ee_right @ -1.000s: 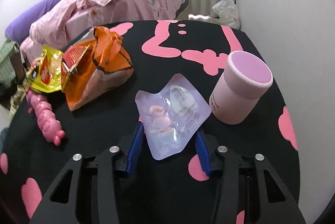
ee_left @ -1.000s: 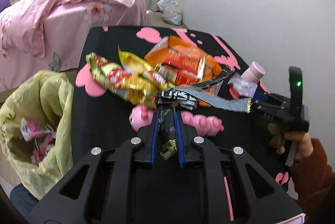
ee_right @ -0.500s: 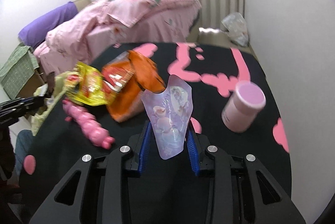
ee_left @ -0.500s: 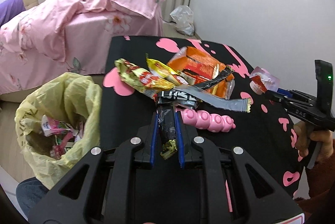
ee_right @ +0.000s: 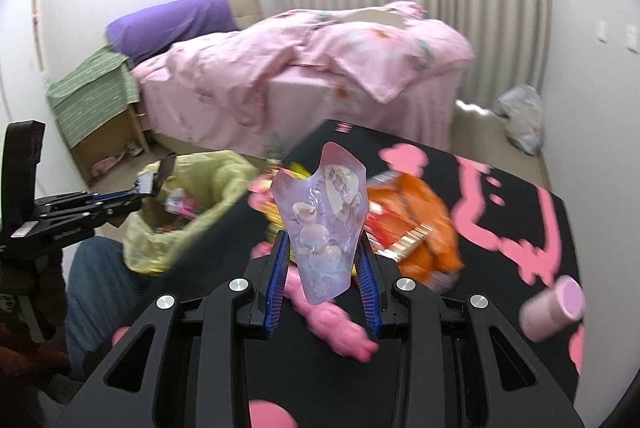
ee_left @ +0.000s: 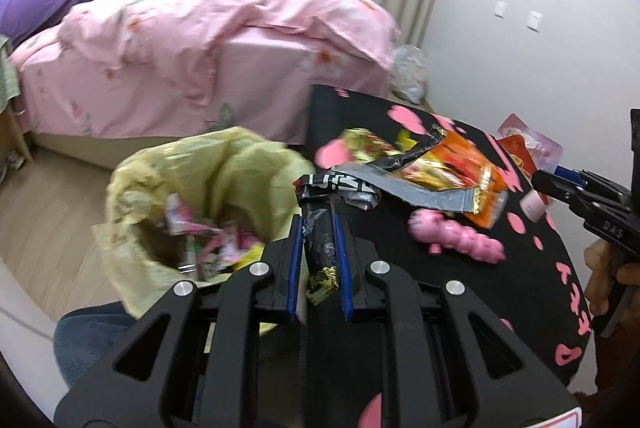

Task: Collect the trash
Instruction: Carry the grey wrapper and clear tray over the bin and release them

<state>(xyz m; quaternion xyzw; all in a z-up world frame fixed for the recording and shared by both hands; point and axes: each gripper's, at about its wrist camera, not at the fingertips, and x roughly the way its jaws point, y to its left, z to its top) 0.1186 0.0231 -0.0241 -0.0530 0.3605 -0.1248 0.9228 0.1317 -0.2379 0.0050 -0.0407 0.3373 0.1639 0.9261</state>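
Between the right gripper's (ee_right: 322,260) fingers, lilac pouch (ee_right: 324,224) stands upright.

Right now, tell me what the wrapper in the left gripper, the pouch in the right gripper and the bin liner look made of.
Dark wrapper: likely metallised plastic film; glossy, crumpled, silver inside showing. Lilac pouch: seemingly soft, semi-clear plastic laminate; it shines and bends between the pads. Bin liner: thin yellowish plastic film, translucent and wrinkled.
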